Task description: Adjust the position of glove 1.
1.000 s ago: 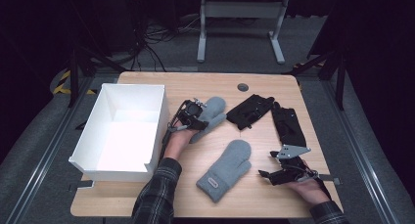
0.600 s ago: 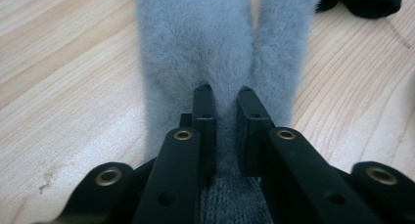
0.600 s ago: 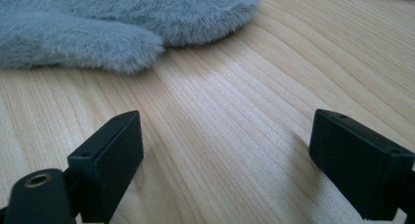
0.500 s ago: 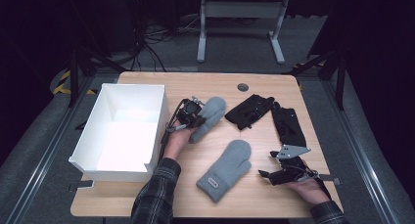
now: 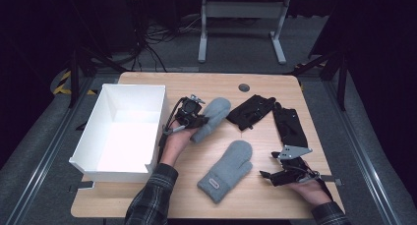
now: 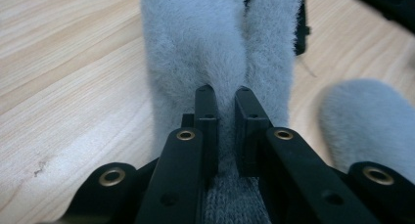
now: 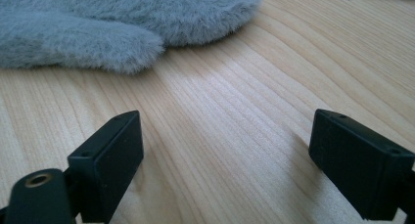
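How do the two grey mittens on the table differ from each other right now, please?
The far mitten is pinched at its cuff by the left gripper, whose jaws have just been closing on it; the near mitten lies free, with the open right gripper beside it. The far mitten is folded into a narrow shape, while the near mitten lies flat with its thumb spread and a small label showing. Both are grey and fluffy.

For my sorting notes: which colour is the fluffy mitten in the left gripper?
Light grey fluffy mitten; left gripper view.
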The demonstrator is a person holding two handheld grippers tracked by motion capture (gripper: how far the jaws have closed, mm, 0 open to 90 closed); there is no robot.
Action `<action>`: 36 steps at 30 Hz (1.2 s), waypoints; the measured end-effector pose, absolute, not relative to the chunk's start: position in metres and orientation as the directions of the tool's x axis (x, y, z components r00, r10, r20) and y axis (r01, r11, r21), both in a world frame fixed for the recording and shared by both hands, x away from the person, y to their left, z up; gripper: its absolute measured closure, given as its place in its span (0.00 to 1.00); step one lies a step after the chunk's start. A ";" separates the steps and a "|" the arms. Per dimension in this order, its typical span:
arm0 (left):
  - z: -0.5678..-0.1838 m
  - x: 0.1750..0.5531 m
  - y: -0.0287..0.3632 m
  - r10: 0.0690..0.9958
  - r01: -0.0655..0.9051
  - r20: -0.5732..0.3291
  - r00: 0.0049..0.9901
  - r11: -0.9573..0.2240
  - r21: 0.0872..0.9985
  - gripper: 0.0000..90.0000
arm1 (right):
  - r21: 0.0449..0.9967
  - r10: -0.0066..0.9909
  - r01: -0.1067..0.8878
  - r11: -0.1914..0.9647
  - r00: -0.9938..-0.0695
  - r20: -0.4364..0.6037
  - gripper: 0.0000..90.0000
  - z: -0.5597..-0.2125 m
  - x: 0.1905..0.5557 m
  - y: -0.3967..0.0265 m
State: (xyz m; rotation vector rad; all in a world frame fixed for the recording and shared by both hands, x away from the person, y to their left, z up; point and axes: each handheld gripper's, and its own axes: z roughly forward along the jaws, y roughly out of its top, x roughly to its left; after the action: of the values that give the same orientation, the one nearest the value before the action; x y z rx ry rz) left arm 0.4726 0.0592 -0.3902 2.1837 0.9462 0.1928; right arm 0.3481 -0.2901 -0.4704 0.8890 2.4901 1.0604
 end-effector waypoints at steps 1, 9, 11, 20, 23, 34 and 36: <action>-0.388 0.469 0.059 0.681 0.571 -0.149 0.717 -0.452 0.685 0.92 | 0.727 0.641 0.426 0.538 -0.767 -0.025 0.15 -0.470 0.348 -0.290; -0.378 0.439 0.056 0.644 0.585 -0.223 0.732 -0.426 0.690 0.92 | 0.727 0.642 0.427 0.538 -0.767 -0.025 0.15 -0.470 0.348 -0.290; -0.378 0.429 0.054 0.635 0.585 -0.234 0.736 -0.424 0.691 0.92 | 0.727 0.642 0.427 0.538 -0.767 -0.025 0.15 -0.470 0.348 -0.290; -0.378 0.396 0.049 0.618 0.587 -0.246 0.746 -0.438 0.681 0.92 | 0.727 0.642 0.427 0.538 -0.766 -0.025 0.15 -0.470 0.348 -0.290; -0.377 0.385 0.047 0.611 0.585 -0.251 0.751 -0.438 0.682 0.92 | 0.727 0.642 0.427 0.538 -0.766 -0.025 0.15 -0.470 0.348 -0.290; -0.373 0.357 0.033 0.607 0.577 -0.249 0.755 -0.434 0.692 0.92 | 0.727 0.642 0.427 0.538 -0.766 -0.025 0.15 -0.470 0.348 -0.290; -0.373 0.353 0.030 0.606 0.575 -0.245 0.757 -0.439 0.690 0.92 | 0.727 0.642 0.427 0.538 -0.766 -0.025 0.15 -0.470 0.348 -0.290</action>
State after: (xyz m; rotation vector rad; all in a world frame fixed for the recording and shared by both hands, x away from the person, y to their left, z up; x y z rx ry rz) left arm 0.3531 0.0305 -0.3733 2.1468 0.8811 0.0488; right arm 0.3480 -0.2901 -0.4704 0.8898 2.4896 1.0603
